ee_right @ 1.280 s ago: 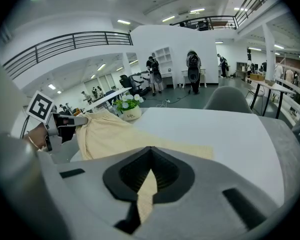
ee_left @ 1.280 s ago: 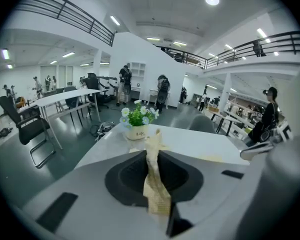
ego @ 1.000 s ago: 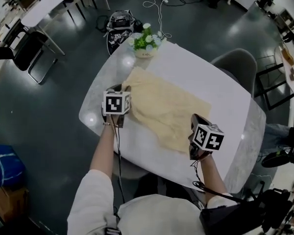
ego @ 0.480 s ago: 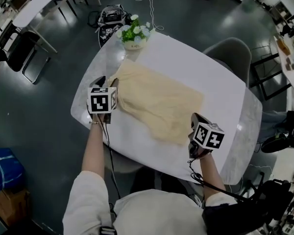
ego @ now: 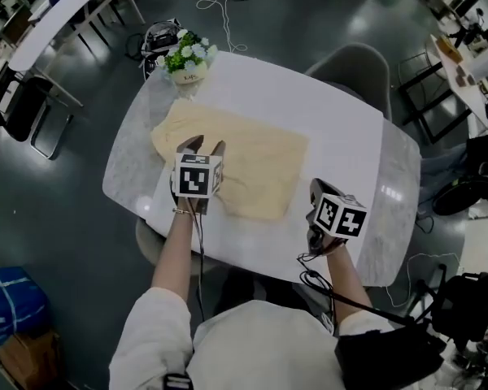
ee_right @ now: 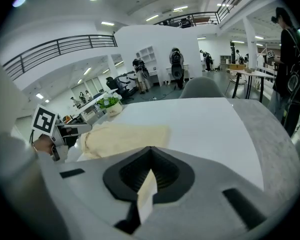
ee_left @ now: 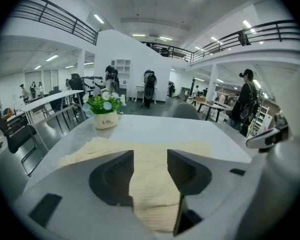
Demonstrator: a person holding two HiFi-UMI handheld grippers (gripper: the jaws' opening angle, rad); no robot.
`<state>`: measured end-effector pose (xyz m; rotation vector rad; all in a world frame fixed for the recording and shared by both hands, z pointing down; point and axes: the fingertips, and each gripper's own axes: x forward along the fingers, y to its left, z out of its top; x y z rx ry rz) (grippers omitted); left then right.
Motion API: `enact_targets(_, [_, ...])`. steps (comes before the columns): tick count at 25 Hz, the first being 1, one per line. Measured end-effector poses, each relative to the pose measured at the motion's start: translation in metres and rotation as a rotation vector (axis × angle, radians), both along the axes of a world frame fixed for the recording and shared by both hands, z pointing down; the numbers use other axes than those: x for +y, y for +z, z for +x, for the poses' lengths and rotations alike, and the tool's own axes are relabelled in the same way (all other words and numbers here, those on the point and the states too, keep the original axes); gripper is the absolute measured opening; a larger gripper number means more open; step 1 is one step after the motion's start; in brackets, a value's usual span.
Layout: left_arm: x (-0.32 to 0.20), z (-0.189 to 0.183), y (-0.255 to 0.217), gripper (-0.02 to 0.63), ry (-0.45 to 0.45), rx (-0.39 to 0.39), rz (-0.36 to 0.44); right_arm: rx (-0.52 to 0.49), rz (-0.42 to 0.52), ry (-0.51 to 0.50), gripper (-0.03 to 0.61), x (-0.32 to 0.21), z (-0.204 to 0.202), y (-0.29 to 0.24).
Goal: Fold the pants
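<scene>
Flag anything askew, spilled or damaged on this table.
Only the pants: they lie slanted across the table, and their near edge by the left gripper is wavy and rumpled rather than a straight fold. The flower pot stands upright; nothing looks spilled or damaged.

A flower pot (ego: 183,58) tops a corner of the white table (ego: 333,128), grey chair (ego: 350,62) alongside.
</scene>
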<state>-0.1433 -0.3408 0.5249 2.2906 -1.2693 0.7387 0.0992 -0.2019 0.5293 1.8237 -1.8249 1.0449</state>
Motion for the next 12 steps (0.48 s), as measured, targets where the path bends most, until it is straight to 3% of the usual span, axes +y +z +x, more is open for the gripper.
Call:
enact_targets(7, [0.067,0.106,0.017,0.184,0.158,0.014,-0.052,-0.025,0.005,0.053,-0.008,0.044,0.041,0.000])
enact_targets(12, [0.099,0.166,0.042,0.184,0.237,-0.020,-0.082,-0.042,-0.012,0.088,-0.008,0.066,0.072,0.010])
